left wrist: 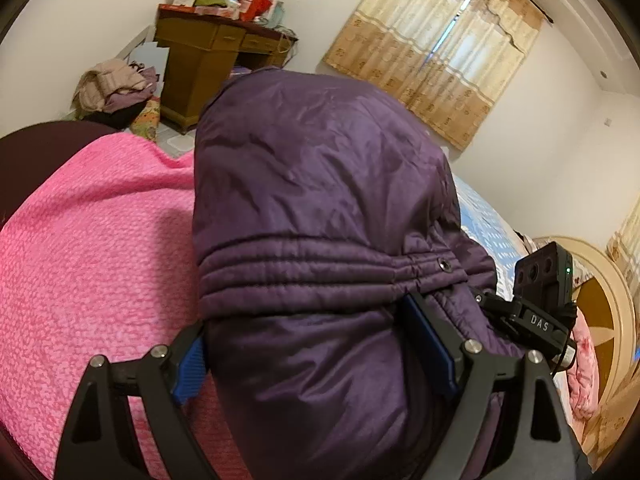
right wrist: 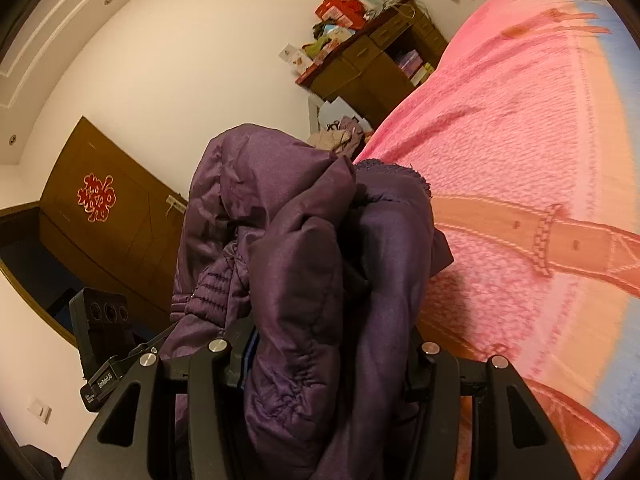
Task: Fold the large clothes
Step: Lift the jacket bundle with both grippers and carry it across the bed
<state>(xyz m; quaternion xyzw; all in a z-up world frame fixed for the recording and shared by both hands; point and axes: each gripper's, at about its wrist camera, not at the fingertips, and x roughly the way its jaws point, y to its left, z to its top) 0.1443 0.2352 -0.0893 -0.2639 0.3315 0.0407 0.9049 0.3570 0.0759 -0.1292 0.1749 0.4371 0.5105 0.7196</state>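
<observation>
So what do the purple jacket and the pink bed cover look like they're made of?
The purple jacket looks like thin synthetic shell, nylon or polyester, over padding: faint sheen, fine crinkles, puffy quilted stitch rows and a metal snap. Both the left gripper and the right gripper hold it. The pink bed cover looks like matte, nubby fabric, perhaps fleece or terry; the fibre can't be told.

Glossy quilted purple jacket (left wrist: 320, 208); nubbly pink blanket (left wrist: 100, 240); wooden desk (left wrist: 200, 64).

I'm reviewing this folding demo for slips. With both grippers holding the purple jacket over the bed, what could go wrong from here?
The puffy purple jacket bulges between the left gripper, so the slick fabric might slip out. The right gripper pinches a bunched wad, so layers could fold crooked. Both wrist views are mostly blocked by fabric, so placing it on the pink blanket may be imprecise.
</observation>
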